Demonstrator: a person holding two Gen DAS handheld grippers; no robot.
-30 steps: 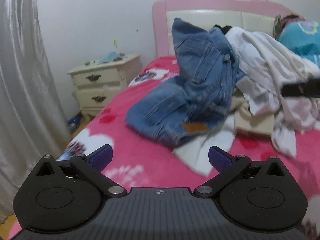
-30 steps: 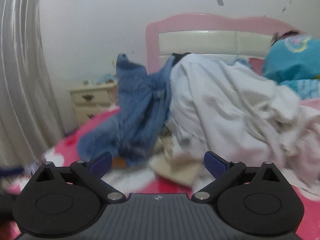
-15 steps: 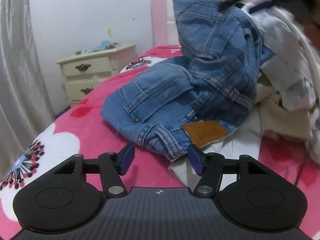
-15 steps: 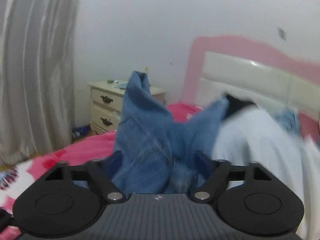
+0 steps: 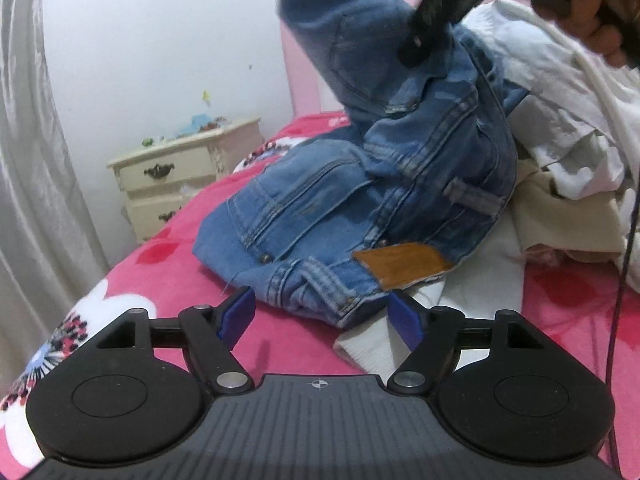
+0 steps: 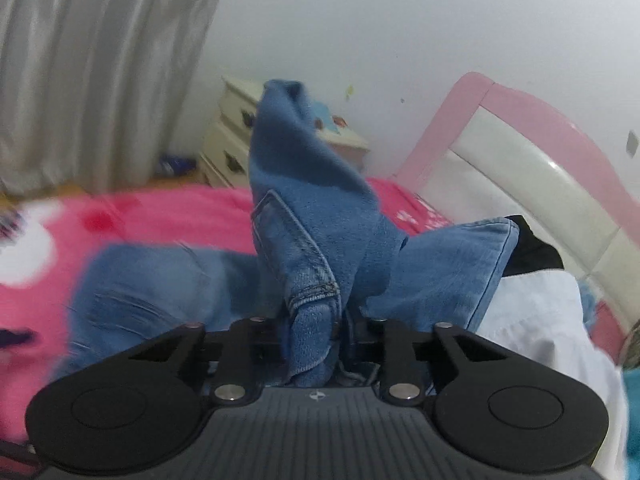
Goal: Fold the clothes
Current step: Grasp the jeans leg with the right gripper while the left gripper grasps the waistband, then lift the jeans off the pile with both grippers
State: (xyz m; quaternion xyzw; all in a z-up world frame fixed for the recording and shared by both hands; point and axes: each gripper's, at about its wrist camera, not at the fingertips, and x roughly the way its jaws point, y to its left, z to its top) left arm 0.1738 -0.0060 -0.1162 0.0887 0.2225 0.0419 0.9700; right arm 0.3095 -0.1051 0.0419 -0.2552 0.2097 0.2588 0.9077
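Note:
A pair of blue jeans [image 5: 360,184] lies crumpled on the pink flowered bedspread [image 5: 168,264], its brown leather waist patch [image 5: 404,264] facing me. My left gripper [image 5: 320,314] is open, its blue pads on either side of the waistband edge, touching nothing that I can make out. My right gripper [image 6: 316,336] is shut on a fold of the jeans [image 6: 308,248] and holds it up above the bed. In the left wrist view, that right gripper [image 5: 436,12] shows as a dark blurred shape at the top of the jeans, with a hand [image 5: 592,16] behind it.
A heap of white and cream clothes [image 5: 568,128] lies right of the jeans. A cream nightstand [image 5: 180,176] stands left of the bed, by a grey curtain [image 5: 36,184]. The pink and white headboard [image 6: 532,152] is behind. A dark cable [image 5: 624,272] hangs at right.
My right gripper has closed on the raised fold of the jeans and turned left. My left gripper has moved slightly closer to the waistband; its jaws stand wider apart.

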